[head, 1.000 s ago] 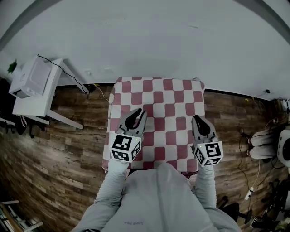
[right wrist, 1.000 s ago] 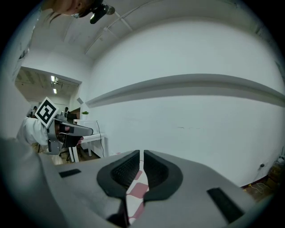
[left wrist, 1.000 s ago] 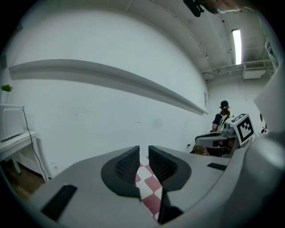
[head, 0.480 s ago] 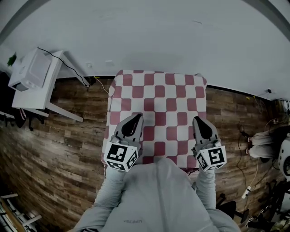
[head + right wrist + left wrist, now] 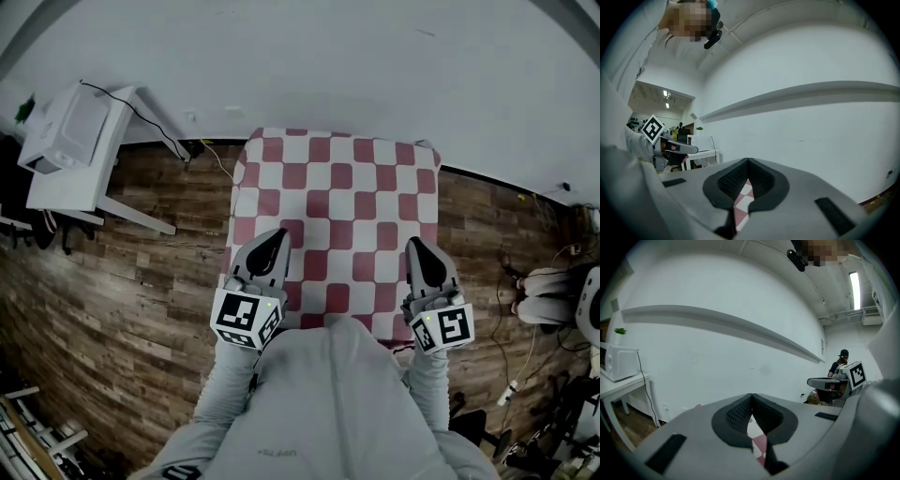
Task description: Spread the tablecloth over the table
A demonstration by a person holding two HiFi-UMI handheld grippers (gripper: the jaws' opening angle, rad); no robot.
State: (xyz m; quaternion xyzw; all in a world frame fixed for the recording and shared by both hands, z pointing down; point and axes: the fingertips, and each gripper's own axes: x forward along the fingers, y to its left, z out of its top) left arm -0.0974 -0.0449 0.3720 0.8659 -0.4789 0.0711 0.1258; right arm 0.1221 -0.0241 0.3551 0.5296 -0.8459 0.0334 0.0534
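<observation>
Now the left gripper [image 5: 274, 236] and right gripper [image 5: 417, 246] sit over the tablecloth's [image 5: 356, 187] near end. Both jaws are clenched, the left having just closed, possibly nipping cloth.

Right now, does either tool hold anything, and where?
Cannot tell. The left tool, just closed, and the right tool are shut above the tablecloth; no pinched fold shows.

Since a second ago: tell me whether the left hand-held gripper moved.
Yes: left hand-held gripper drew back from the wall, toward the tablecloth's near edge; its jaws just closed, empty.
</observation>
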